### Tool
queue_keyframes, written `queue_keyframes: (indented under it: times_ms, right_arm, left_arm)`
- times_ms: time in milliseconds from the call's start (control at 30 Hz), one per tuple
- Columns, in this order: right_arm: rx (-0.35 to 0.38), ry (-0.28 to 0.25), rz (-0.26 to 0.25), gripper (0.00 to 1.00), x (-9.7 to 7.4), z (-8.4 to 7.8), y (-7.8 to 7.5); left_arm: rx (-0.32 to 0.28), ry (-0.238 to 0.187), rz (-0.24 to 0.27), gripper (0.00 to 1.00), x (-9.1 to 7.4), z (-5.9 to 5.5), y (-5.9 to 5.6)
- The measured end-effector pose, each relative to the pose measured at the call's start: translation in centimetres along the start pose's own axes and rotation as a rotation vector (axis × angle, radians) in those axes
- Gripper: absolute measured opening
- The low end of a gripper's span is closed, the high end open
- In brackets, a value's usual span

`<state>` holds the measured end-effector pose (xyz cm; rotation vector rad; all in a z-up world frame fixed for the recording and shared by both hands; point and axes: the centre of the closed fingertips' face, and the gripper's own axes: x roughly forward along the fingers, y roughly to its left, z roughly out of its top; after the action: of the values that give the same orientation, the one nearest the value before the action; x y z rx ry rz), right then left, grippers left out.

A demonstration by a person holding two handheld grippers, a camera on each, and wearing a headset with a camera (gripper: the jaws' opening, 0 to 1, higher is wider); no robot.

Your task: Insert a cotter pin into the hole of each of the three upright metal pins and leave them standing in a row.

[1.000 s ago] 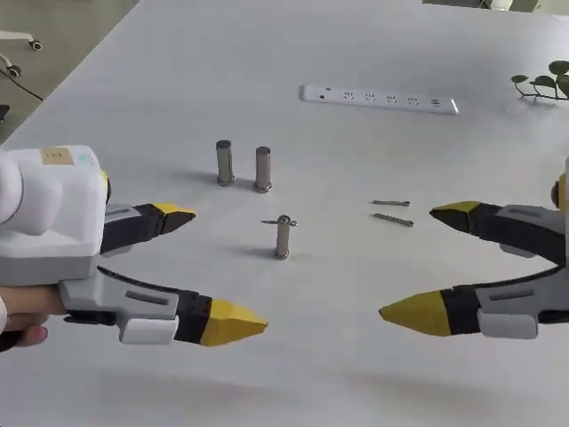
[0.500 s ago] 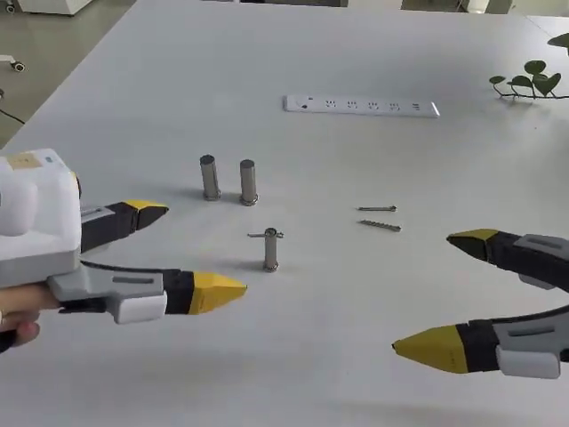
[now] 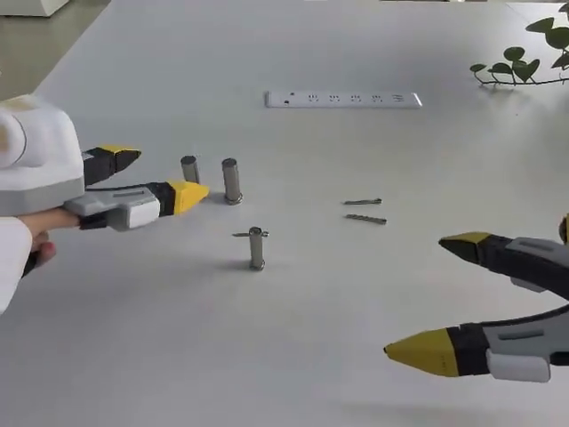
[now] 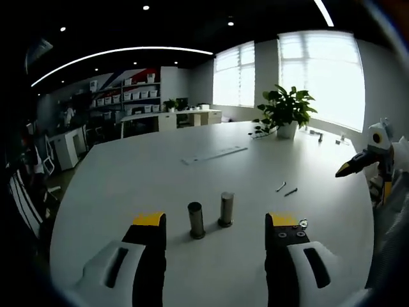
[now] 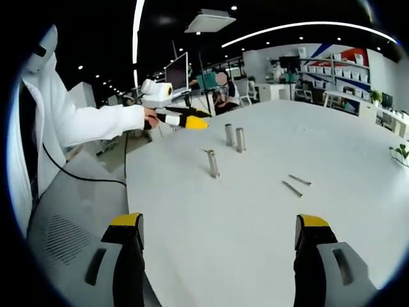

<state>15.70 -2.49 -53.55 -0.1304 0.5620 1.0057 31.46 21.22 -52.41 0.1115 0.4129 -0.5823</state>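
On the white worktop (image 3: 293, 356) we see three upright metal pins; the front pin (image 3: 257, 248) stands alone with a cotter pin (image 3: 242, 235) through its head, its length pointing toward nine o'clock; the two bare pins (image 3: 231, 181) stand side by side at about eleven o'clock from it; two loose cotter pins (image 3: 363, 202) lie flat, near each other, at about two o'clock from the front pin. The left tool (image 3: 172, 171) hovers at nine o'clock of the bare pair, jaws spread and gripping nothing; in the head view its nearer yellow tip hides the foot of the leftmost bare pin. The right tool (image 3: 415, 295) sits at five o'clock over bare worktop, jaws wide apart, empty. A white power strip (image 3: 343, 99) lies at twelve o'clock; any print on it is too small for us to read; a plant (image 3: 520, 67) trails in at two o'clock; a white sleeve (image 5: 96, 121) shows behind the left tool in the right gripper view.
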Motion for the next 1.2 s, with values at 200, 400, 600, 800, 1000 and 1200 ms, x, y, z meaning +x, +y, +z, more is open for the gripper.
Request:
queue_keyframes:
  times_ms: [200, 400, 600, 800, 1000, 1200]
  right_arm:
    - [0.018, -0.004, -0.013, 0.96, -0.2, -0.2, -0.1]
    - [-0.001, 0.056, -0.024, 0.96, -0.2, -1.4, -0.7]
    - [0.016, 0.056, -0.017, 0.95, 0.0, -1.6, -0.8]
    - [0.017, 0.059, -0.014, 0.95, 0.2, -1.6, -0.9]
    - [0.018, 0.061, -0.007, 0.94, 0.3, -1.7, -0.7]
    - [0.015, 0.057, -0.008, 0.94, 0.2, -1.6, -0.7]
  left_arm:
    - [0.042, 0.055, 0.011, 0.37, 2.3, -0.9, 1.2]
    - [0.023, 0.120, 0.004, 0.25, 4.4, -2.1, 1.7]
    - [0.050, 0.136, 0.009, 0.21, 6.0, -2.3, 1.8]
    - [0.057, 0.147, 0.010, 0.12, 6.7, -2.4, 2.1]
    - [0.058, 0.135, 0.024, 0.11, 6.4, -2.3, 2.2]
    - [-0.008, 0.116, 0.004, 0.11, 6.1, -1.7, 1.8]
